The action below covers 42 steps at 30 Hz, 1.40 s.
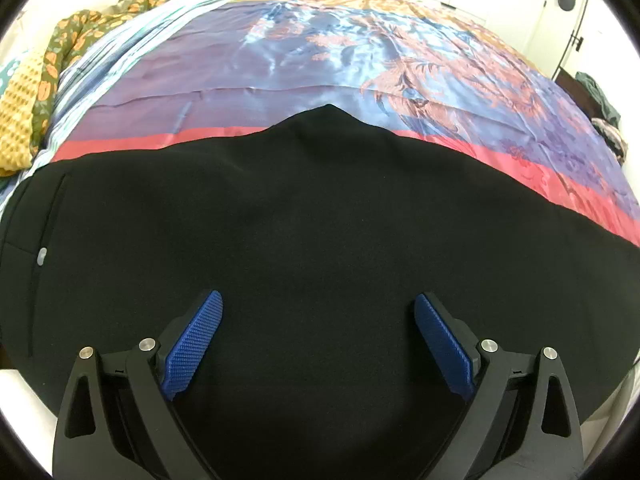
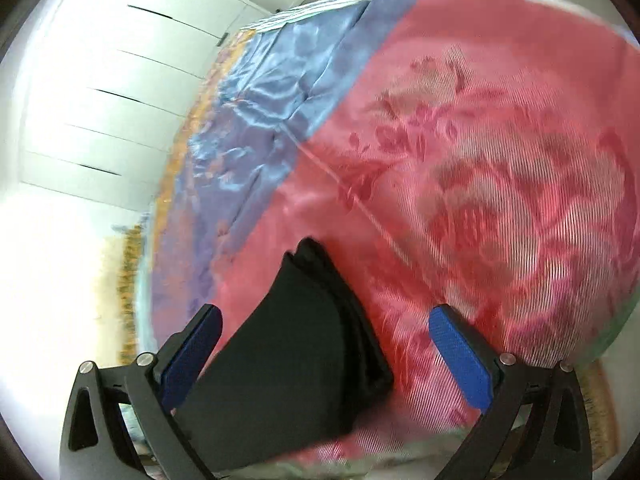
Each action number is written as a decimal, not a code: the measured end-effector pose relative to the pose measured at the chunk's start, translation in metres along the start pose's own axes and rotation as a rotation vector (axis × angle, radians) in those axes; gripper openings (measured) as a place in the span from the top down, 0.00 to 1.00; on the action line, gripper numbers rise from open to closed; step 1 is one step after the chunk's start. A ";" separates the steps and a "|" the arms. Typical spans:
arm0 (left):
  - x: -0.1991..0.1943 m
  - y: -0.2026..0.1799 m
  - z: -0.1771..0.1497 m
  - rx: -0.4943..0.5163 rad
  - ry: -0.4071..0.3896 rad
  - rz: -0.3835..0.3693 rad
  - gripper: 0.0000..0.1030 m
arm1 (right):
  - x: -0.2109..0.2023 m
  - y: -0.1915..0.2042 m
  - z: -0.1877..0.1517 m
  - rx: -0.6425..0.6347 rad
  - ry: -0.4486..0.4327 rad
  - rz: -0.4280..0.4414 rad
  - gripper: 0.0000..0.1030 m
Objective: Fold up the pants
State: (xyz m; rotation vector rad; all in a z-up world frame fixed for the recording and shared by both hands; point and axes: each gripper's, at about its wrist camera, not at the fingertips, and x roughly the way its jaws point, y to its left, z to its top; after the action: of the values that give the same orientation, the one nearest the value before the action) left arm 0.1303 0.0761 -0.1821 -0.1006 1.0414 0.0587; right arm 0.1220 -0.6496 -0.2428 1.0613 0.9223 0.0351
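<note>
Black pants [image 1: 304,216] lie flat on the satin bedspread [image 1: 280,52], filling the lower half of the left wrist view; a small grey button [image 1: 41,257] and a pocket seam show at the left. My left gripper [image 1: 318,304] is open just above the pants, blue pads [image 1: 192,346] wide apart, holding nothing. In the right wrist view the stacked leg ends of the pants [image 2: 288,344] lie on the red part of the bedspread [image 2: 500,160]. My right gripper [image 2: 326,320] is open above them, empty.
A green floral quilt [image 1: 92,24] and a yellow knit blanket [image 1: 18,120] are bunched at the bed's far left. Clothes [image 1: 600,100] pile at the right, past the bed's edge. White cabinets [image 2: 112,100] stand beyond the bed.
</note>
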 end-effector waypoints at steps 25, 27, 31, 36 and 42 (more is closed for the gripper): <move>0.001 -0.001 -0.001 0.001 -0.002 0.011 0.04 | 0.064 0.020 -0.019 -0.022 0.154 0.016 0.35; 0.001 -0.001 -0.001 0.000 0.001 0.010 0.04 | 0.070 0.024 -0.018 -0.065 0.173 -0.057 0.66; -0.012 0.000 0.000 -0.035 0.026 -0.004 0.05 | 0.071 0.041 -0.023 -0.124 0.173 -0.066 0.93; -0.037 0.011 -0.015 -0.134 0.004 -0.129 0.05 | 0.057 0.072 -0.061 -0.026 0.161 0.215 0.93; -0.035 0.024 -0.008 -0.191 -0.015 -0.172 0.06 | 0.102 0.158 -0.143 0.025 0.225 0.481 0.93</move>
State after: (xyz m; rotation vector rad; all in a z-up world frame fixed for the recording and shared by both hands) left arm 0.1037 0.0991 -0.1566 -0.3625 1.0073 0.0024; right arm 0.1542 -0.4177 -0.2112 1.3010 0.8494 0.5516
